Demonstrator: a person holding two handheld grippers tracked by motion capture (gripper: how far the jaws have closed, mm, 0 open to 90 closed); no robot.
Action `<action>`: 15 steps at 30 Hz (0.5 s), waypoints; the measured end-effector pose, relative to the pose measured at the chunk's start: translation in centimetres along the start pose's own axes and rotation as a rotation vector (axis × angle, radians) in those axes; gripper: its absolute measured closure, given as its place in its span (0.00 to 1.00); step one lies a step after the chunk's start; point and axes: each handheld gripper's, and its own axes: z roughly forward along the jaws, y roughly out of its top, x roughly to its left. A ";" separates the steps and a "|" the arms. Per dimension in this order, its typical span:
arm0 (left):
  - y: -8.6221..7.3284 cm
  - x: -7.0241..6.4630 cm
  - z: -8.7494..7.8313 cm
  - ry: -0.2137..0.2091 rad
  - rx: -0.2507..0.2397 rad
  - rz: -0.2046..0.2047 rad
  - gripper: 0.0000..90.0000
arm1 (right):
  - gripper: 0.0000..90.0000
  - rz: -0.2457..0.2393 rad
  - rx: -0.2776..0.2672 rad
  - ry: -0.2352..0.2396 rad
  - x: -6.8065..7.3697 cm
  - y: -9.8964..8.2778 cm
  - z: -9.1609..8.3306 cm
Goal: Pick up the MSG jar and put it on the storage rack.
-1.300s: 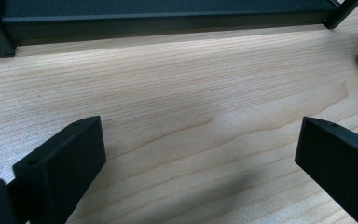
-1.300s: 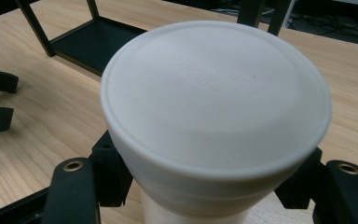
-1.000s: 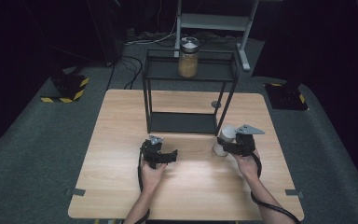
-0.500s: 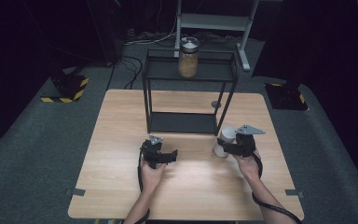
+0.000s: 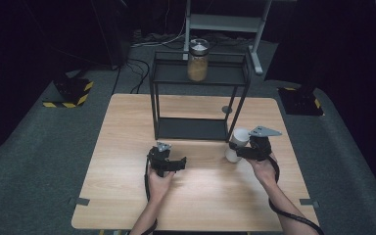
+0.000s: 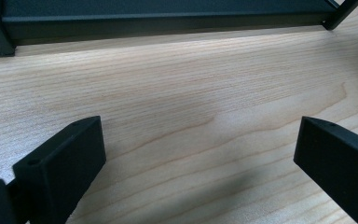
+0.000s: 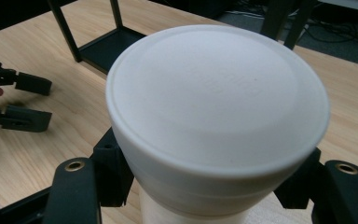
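Near the desk's right side, just beside the black rack, the right hand-held gripper clamped a white container; the left hand-held gripper stood apart, empty.

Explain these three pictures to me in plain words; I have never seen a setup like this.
A person sits at a wooden table and works a hand-held gripper in each hand. One picture looks down from above; the other two come from small cameras that ride on the grippers. The left hand-held gripper is open over bare wood. The right hand-held gripper is shut on a white container with a lid. Behind them stands a black metal rack, with a glass jar on its top shelf.
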 end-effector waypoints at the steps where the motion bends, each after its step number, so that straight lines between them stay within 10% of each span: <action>1: 0.0 0.0 0.0 0.000 0.000 0.000 0.02 | 0.38 -0.005 0.000 0.006 0.0 0.3 -0.1; 15: 0.0 0.1 0.0 -0.003 -0.001 -0.002 0.02 | 0.38 -0.058 -0.007 0.060 0.0 4.0 -1.9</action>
